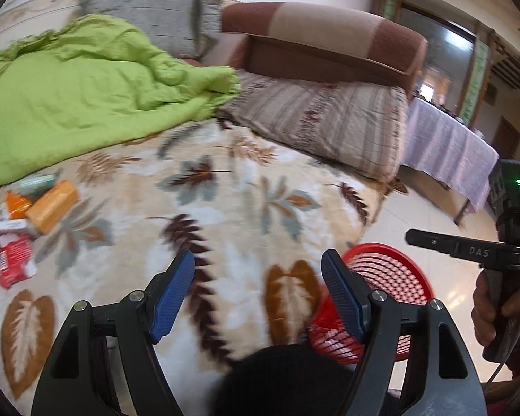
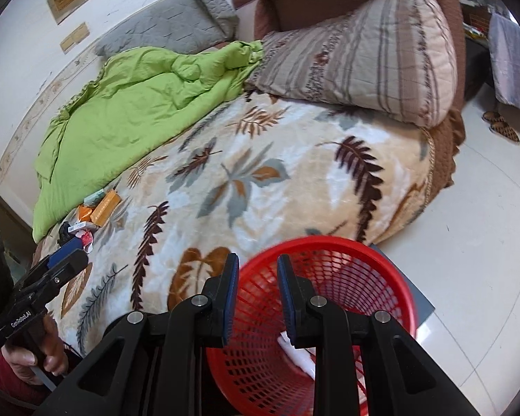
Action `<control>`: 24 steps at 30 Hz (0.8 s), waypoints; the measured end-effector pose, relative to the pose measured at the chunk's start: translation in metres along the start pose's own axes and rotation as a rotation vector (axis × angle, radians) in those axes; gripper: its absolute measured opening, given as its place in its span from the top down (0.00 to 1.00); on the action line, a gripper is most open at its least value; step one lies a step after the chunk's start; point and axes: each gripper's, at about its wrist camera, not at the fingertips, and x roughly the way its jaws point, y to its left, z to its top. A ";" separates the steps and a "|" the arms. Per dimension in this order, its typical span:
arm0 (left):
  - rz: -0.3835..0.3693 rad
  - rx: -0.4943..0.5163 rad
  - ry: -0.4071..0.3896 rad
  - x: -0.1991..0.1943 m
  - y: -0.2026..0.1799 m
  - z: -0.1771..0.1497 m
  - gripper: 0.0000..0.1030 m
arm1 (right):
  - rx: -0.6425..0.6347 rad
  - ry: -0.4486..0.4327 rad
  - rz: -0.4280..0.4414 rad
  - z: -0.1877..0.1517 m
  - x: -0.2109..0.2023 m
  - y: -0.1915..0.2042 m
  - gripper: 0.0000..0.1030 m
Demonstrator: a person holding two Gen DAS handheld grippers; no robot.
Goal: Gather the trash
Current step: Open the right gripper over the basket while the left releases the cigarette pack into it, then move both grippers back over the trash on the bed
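My left gripper [image 1: 258, 279] jaws released, empty; orange box [image 1: 52, 206] far left, long axis diagonal. Right gripper [image 2: 258, 286] jaws narrow, empty, over red basket [image 2: 374, 267].

Basket [image 2: 329, 312] on floor [image 2: 485, 242] beside bed [image 2: 260, 180], wrappers [image 1: 27, 215] on bed's left, quilt [image 1: 69, 97] behind them

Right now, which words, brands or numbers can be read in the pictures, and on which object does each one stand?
"DAS": on the right gripper, side of its arm.
"GenRobot.AI": on the left gripper, side of its body.
Packets on the blanket: print too blurred to read.
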 end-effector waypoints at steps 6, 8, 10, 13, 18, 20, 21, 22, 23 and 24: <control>0.104 -0.092 -0.028 -0.027 0.054 -0.007 0.28 | -0.065 -0.038 0.044 0.009 0.016 0.041 0.74; 0.142 -0.116 -0.036 -0.036 0.071 -0.011 0.28 | -0.101 -0.052 0.075 0.010 0.024 0.061 0.68; 0.182 -0.140 -0.043 -0.045 0.085 -0.017 0.28 | -0.139 -0.056 0.091 0.010 0.032 0.080 0.63; 0.235 -0.178 -0.044 -0.058 0.106 -0.027 0.28 | -0.192 -0.007 0.151 0.012 0.050 0.112 0.62; 0.317 -0.268 -0.028 -0.072 0.139 -0.047 0.28 | -0.259 0.080 0.205 0.012 0.089 0.174 0.62; 0.341 -0.302 -0.001 -0.074 0.151 -0.055 0.28 | -0.304 0.091 0.208 0.007 0.100 0.198 0.62; 0.351 -0.318 0.010 -0.074 0.156 -0.058 0.28 | -0.337 0.091 0.207 0.004 0.107 0.212 0.62; 0.360 -0.344 0.024 -0.074 0.163 -0.063 0.28 | -0.361 0.093 0.202 0.001 0.112 0.222 0.62; 0.364 -0.365 0.038 -0.074 0.170 -0.066 0.28 | -0.386 0.097 0.203 -0.002 0.119 0.233 0.62; 0.372 -0.396 0.057 -0.074 0.178 -0.070 0.28 | -0.408 0.101 0.210 -0.006 0.125 0.242 0.62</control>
